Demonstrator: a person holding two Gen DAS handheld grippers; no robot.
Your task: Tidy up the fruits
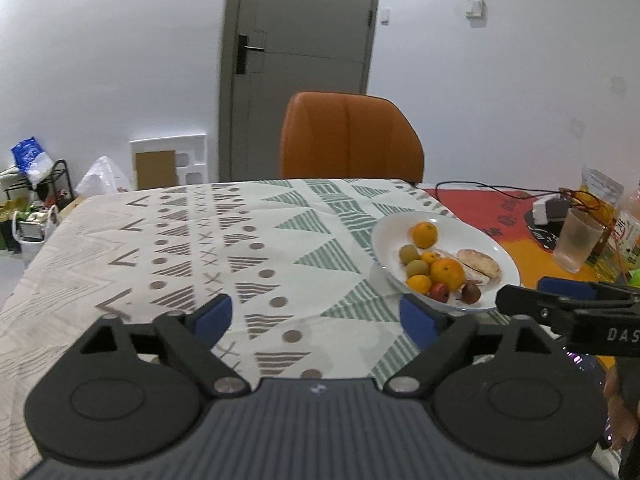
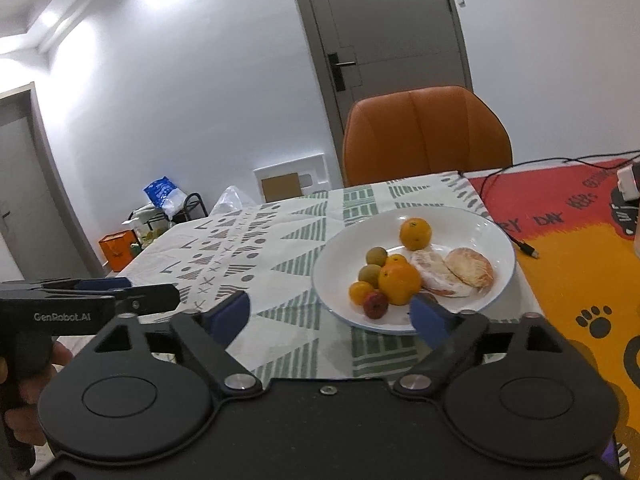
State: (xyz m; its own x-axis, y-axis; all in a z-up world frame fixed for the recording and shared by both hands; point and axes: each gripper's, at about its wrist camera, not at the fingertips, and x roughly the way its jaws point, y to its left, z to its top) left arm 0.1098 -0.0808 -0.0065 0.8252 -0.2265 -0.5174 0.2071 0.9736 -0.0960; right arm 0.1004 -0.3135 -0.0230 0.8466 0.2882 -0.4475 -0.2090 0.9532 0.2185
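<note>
Both hand-held grippers, left (image 1: 316, 316) & right (image 2: 332, 316), spread wide, nothing gripped, near fruit plate (image 2: 480, 224)

Bare patterned tablecloth (image 1: 192, 248) lies open left of the plate (image 2: 472, 220); a cup (image 1: 576, 240) and cable (image 2: 520, 240) crowd its right.

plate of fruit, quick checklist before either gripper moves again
1. Left gripper open, nothing between its jaws: ok.
2. Right gripper open, nothing between its jaws: ok.
3. All fruit on the white plate, none loose on the tablecloth: ok.
4. Plate fully on the table, not over an edge: ok.
5. Cable beside the plate, clear of its rim: ok.
6. Second dish for sorting the fruit: cannot tell, none in view.
</note>
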